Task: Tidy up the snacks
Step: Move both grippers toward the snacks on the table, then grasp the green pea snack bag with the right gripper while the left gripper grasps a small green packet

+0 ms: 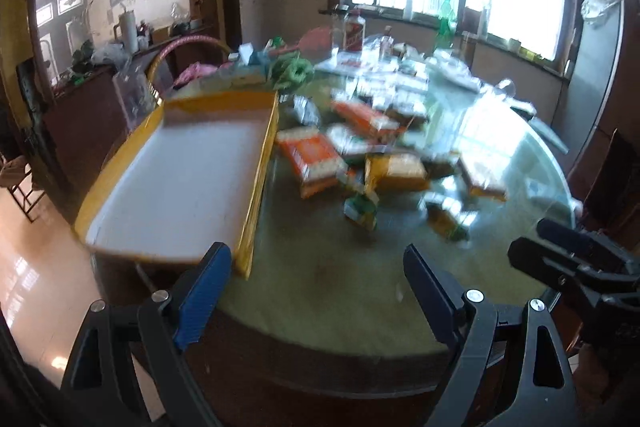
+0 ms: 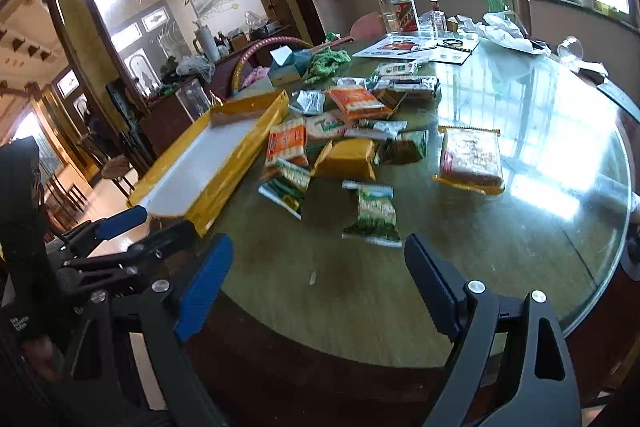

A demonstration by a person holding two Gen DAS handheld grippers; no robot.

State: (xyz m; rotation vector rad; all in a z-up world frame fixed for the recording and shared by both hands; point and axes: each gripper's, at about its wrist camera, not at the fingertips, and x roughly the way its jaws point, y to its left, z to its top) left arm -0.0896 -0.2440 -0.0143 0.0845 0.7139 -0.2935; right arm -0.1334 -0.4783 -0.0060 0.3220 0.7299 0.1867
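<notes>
Both my left gripper [image 1: 318,291] and right gripper [image 2: 320,287] gape empty; snack packets [image 2: 344,131] lie ahead of my fingers, yellow tray [image 2: 240,143] to their left.

Your left gripper [image 1: 316,291] hangs with jaws spread wide and nothing between them, above the near edge of the round glass-topped table [image 1: 328,275]. The yellow tray [image 1: 256,195] lies ahead on the left, just beside the blurred heap of snack packets [image 1: 360,155]. The right gripper [image 1: 576,259] shows at right.
</notes>
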